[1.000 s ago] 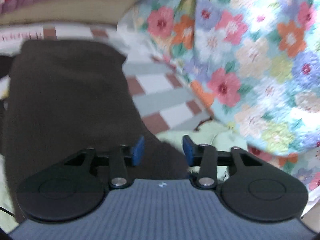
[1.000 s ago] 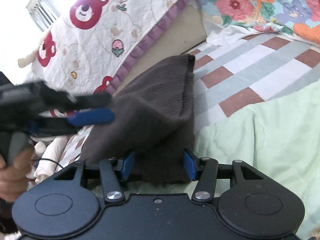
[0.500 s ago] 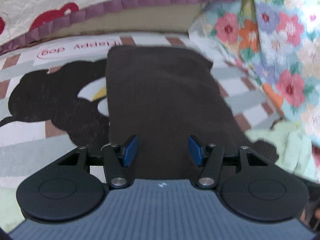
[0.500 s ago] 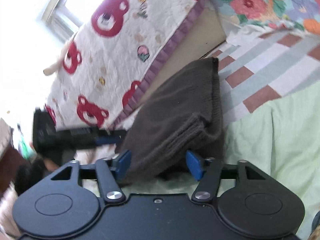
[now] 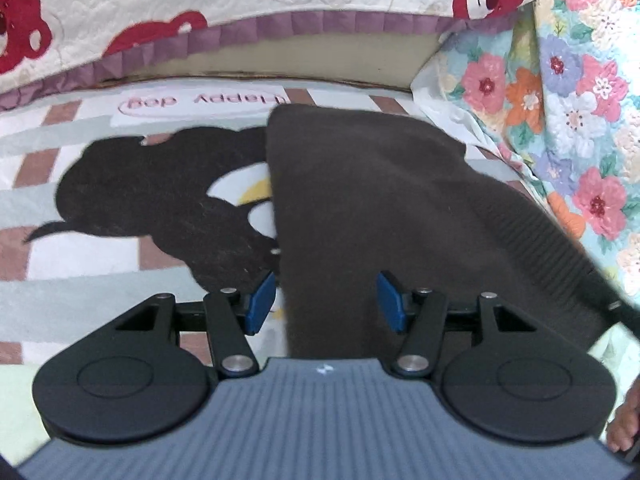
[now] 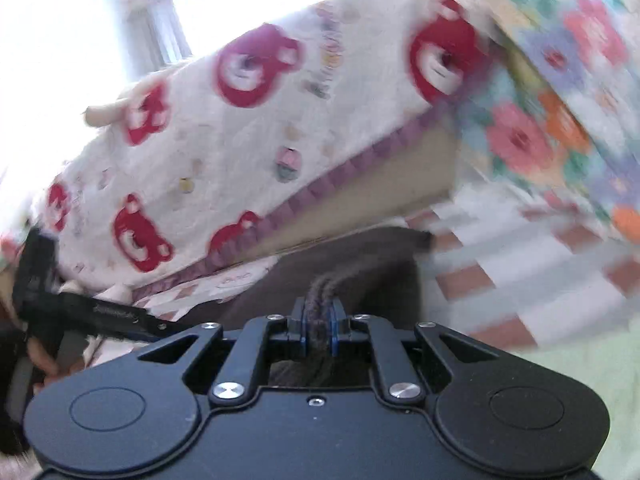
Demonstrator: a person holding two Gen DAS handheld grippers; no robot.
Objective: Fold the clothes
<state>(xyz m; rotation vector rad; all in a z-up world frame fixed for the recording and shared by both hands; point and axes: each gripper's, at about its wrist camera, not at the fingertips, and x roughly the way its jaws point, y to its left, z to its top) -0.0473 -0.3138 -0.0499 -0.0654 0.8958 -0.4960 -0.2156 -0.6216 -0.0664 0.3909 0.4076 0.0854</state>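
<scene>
Right view blurred, right gripper (image 6: 319, 330) now clamped on dark brown knitted garment (image 5: 380, 208) fold, previously spread, left gripper (image 5: 326, 305) wide, holding nothing

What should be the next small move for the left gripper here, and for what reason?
Probably close the left gripper on the near edge of the brown sweater. Its jaws stand open with the sweater's edge between them, while the right gripper is already shut on a bunched fold of the same sweater, so a second grip seems needed to lift and fold evenly.
</scene>
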